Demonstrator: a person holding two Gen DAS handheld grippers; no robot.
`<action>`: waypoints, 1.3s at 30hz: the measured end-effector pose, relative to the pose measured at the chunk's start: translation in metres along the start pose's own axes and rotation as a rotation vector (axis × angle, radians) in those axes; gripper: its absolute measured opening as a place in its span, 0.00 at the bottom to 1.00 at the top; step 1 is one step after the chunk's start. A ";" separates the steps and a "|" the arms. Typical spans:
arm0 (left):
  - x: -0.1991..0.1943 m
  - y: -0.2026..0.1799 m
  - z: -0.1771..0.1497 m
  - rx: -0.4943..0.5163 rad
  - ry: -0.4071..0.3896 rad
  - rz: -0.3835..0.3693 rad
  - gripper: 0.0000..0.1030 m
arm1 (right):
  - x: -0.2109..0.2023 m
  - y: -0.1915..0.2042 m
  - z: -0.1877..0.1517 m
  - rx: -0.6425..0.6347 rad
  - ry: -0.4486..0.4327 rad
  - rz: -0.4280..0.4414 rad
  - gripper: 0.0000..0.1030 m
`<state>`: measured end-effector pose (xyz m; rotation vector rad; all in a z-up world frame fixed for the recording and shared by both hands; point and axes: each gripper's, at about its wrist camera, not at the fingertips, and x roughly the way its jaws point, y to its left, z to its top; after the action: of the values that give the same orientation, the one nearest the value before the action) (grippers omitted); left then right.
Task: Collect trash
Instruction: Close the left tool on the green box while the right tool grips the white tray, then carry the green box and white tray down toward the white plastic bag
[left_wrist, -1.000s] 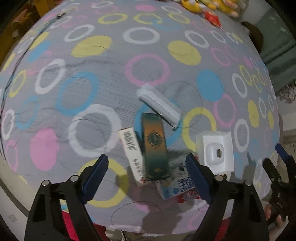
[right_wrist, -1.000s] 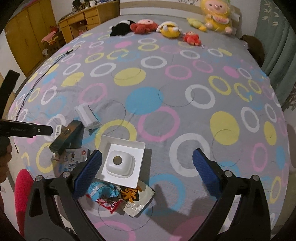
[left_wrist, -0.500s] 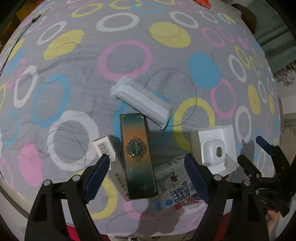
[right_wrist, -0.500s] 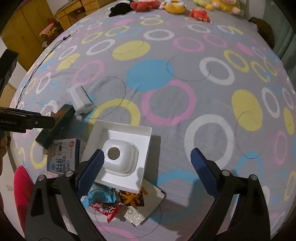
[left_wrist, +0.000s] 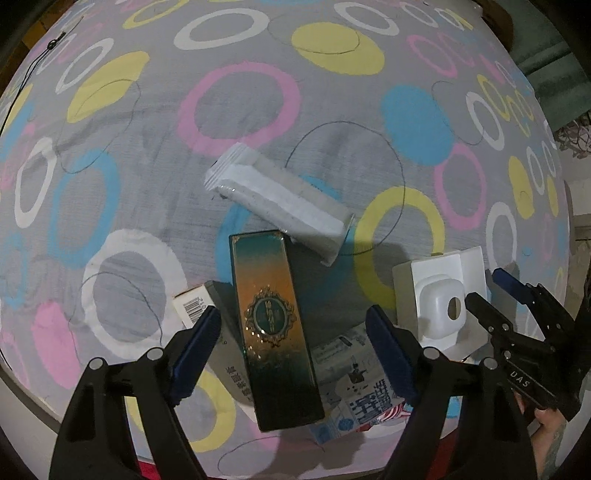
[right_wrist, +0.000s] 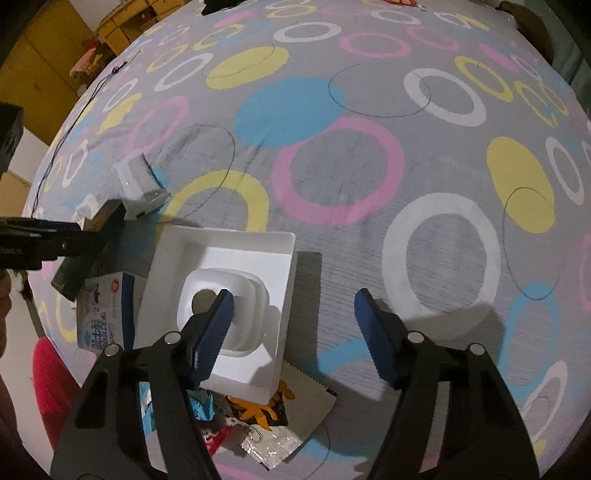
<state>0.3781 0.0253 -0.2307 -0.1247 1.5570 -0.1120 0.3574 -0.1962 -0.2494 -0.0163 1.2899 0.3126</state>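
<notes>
White moulded plastic marks the landmark here: a square packaging tray (right_wrist: 221, 291) with a raised, holed dome at its middle, lying near the edge of a bedspread (right_wrist: 332, 166) printed with coloured rings. The right gripper (right_wrist: 291, 332) hangs over the tray's right side. Its jaws have just been closing, yet they stand apart, one blue pad over the dome and the other over bare cloth past the tray's right wall, which is between them but not pressed.

Left of the tray lies the rest of the litter. A dark green and orange carton (left_wrist: 275, 317) rests across a white barcoded box (left_wrist: 195, 306) and a blue-printed milk carton (left_wrist: 354, 391). Beyond the green carton a white plastic-wrapped pack (left_wrist: 280, 201) sits at an angle. Under the tray's near edge, crumpled snack wrappers (right_wrist: 258, 424) poke out.

The left gripper (left_wrist: 291, 354) is released too, its pads straddling the green carton without touching it.

Nothing appears collected yet: every piece lies on the bed, no bin or bag is in view, and both first grasps remain to be made.
</notes>
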 end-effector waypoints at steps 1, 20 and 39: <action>0.001 -0.002 0.001 0.003 0.002 -0.001 0.76 | 0.000 -0.002 0.000 0.007 -0.002 -0.002 0.62; 0.024 0.000 0.029 -0.051 0.088 -0.025 0.49 | 0.010 0.001 -0.007 -0.014 0.038 -0.003 0.10; -0.011 0.033 0.017 -0.085 0.034 -0.096 0.35 | -0.038 0.006 0.001 -0.031 -0.102 -0.168 0.02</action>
<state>0.3950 0.0600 -0.2242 -0.2658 1.5899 -0.1245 0.3482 -0.1981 -0.2123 -0.1333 1.1746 0.1868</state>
